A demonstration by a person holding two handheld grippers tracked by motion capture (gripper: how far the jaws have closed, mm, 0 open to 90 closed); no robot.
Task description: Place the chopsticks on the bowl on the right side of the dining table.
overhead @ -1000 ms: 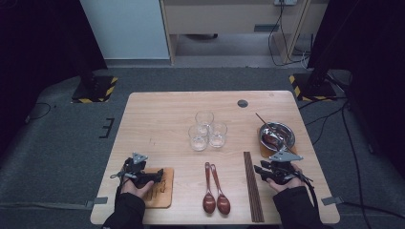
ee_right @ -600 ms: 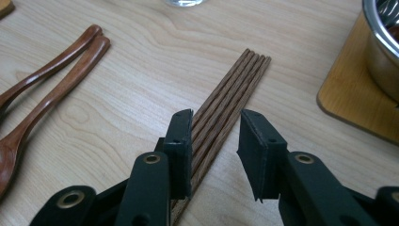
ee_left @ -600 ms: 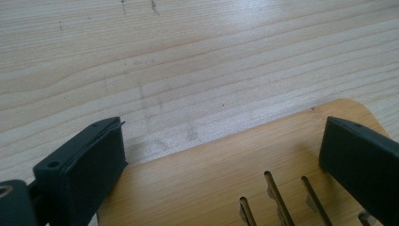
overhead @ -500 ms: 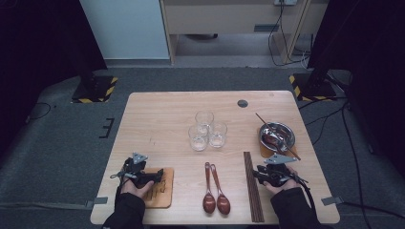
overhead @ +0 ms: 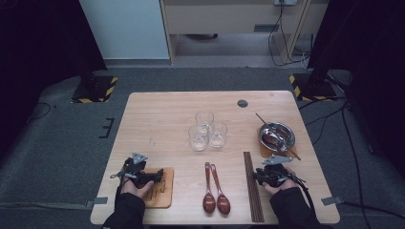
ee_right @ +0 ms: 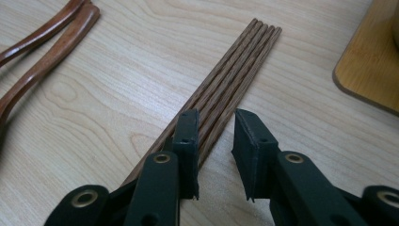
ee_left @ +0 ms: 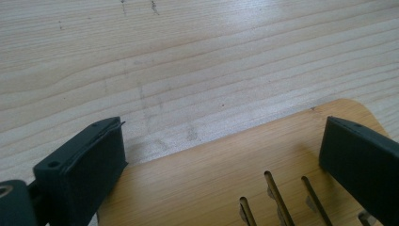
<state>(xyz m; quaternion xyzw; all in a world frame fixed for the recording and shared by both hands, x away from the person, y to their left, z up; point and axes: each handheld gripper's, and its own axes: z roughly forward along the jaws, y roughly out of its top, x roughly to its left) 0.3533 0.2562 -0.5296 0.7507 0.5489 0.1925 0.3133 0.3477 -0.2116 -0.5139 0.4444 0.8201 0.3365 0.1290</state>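
Note:
Several dark brown chopsticks (overhead: pixel 252 191) lie side by side near the table's front right. My right gripper (overhead: pixel 258 177) is low over them. In the right gripper view its jaws have just been closing and stand narrowly apart (ee_right: pixel 214 127). Some of the chopsticks (ee_right: pixel 230 70) run between the jaws, one jaw lies over the rest, and a gap shows beside the pads. My left gripper (overhead: pixel 158 175) rests at the front left, open wide (ee_left: pixel 221 146) over a slotted wooden coaster (ee_left: pixel 211 188), nothing held.
Two brown wooden spoons (overhead: pixel 215 191) lie left of the chopsticks. Three clear glasses (overhead: pixel 206 130) stand mid-table. A steel bowl (overhead: pixel 286 130) sits on another wooden coaster (ee_right: pixel 371 70) at the right, a stick across it. A dark round spot (overhead: pixel 242 103) marks the far table.
My right gripper has shifted slightly left and nearer the table's front, onto the chopsticks. The left gripper has stayed where it was.

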